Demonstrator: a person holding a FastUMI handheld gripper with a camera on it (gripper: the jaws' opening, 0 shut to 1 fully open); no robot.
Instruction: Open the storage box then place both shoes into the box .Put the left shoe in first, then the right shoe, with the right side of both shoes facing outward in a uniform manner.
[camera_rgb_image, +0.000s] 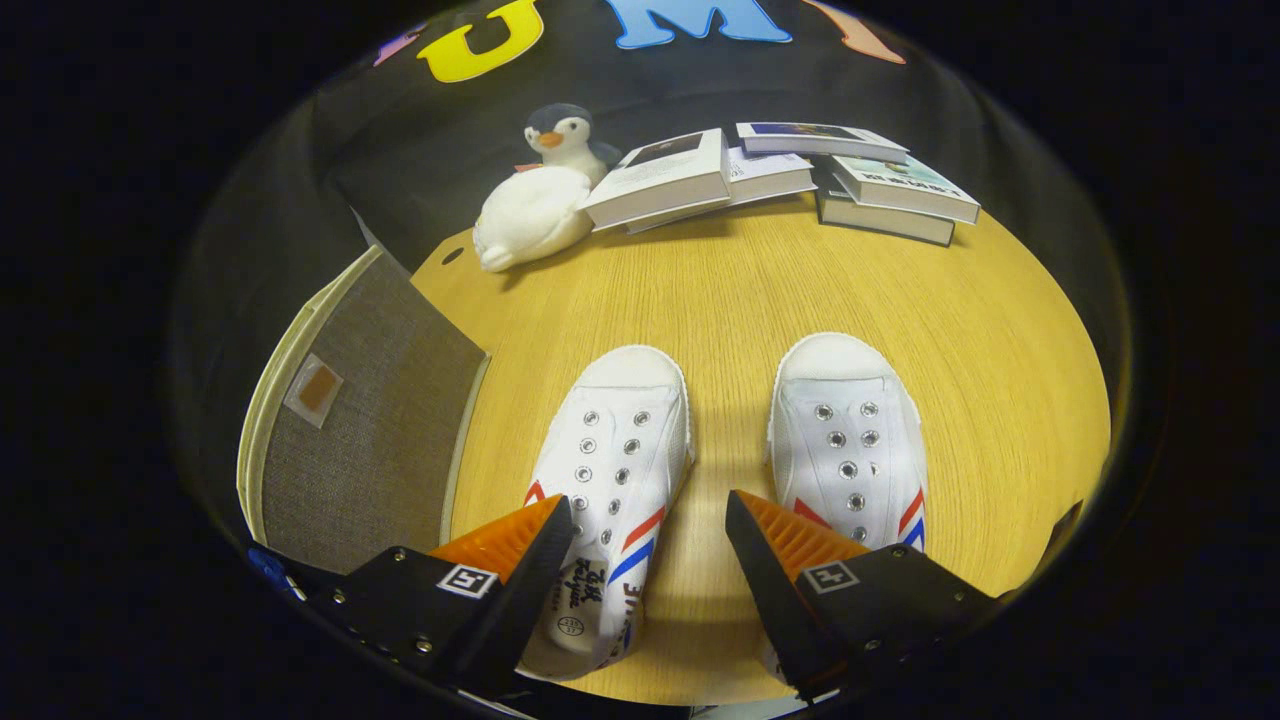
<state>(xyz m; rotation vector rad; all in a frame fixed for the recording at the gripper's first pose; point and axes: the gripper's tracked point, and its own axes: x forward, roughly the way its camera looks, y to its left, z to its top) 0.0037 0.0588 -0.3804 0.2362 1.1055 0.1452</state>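
A: Where's the gripper (648, 545)?
B: Above the two shoes, looking down along them toward the toes. Fingers spread wide, nothing held. Left finger over the left shoe's (607, 470) heel opening, right finger over the right shoe's (850, 445) inner rear.

A: Shoes?
B: Side by side on the wood table (720, 290), toes pointing away, gap btwn them. White, red and blue stripes on the sides.

A: Hidden bits?
B: Both heels covered by the fingers. Insole print too small to read.

A: Box?
B: Grey fabric storage box (365, 430) just beside the left shoe, at the table's edge. Lid side faces us, looks closed; inside can't be seen.

A: Rest?
B: Plush penguin (540, 195) and a pile of books (790, 175) at the far end.
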